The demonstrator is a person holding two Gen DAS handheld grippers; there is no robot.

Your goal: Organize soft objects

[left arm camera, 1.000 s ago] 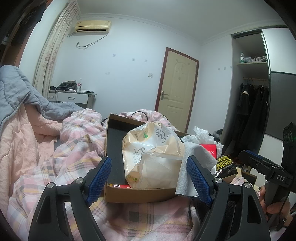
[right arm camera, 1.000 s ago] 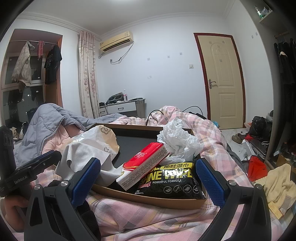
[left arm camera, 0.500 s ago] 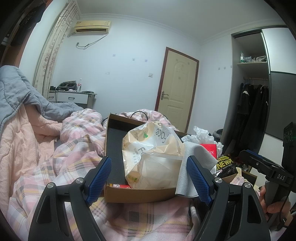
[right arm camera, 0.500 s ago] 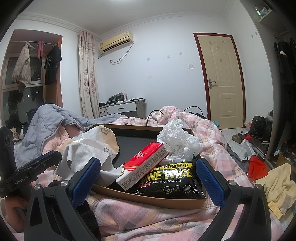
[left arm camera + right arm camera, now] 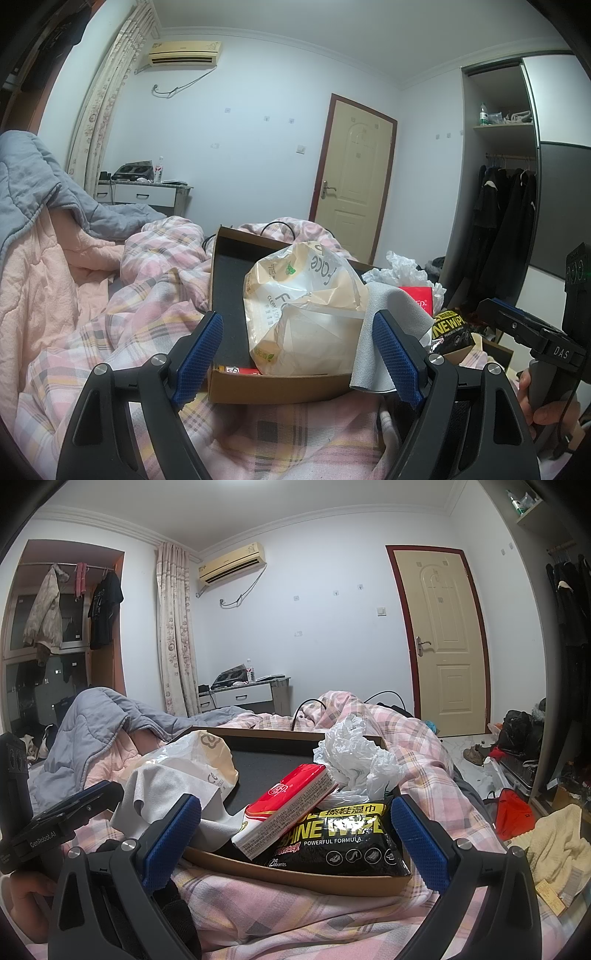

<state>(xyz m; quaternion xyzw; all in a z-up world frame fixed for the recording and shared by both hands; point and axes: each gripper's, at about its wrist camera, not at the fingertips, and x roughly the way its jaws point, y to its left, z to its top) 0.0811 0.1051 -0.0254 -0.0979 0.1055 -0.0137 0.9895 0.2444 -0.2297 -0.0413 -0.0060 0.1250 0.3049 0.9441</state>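
Nothing had moved since the earlier frames: both grippers hung where they were, in front of the cardboard tray [image 5: 295, 880] on the plaid quilt [image 5: 155, 295] of the bed. The left gripper [image 5: 297, 356] had its jaws well apart and empty, framing the cream plastic bag [image 5: 295, 317]; the right gripper [image 5: 295, 840] likewise stood wide and empty, framing the red tissue pack [image 5: 286, 814] and the black wipes pack [image 5: 343, 842].

All the soft things lay in the tray: the bag at its left, a grey cloth [image 5: 162, 794] draped over the near rim, the red pack leaning on the wipes, and a crumpled white bag [image 5: 354, 757] behind them.

To do the first pick well, I judged it best to take the topmost, freest piece, the red pack or the cloth, and to pinch deep enough that the wrapper did not slip.

What lay under the cream bag was hidden; only a red strip [image 5: 238, 370] showed at the tray floor. Where the things should go was not shown. The person's hands [image 5: 550, 402] were cut off at the edges.
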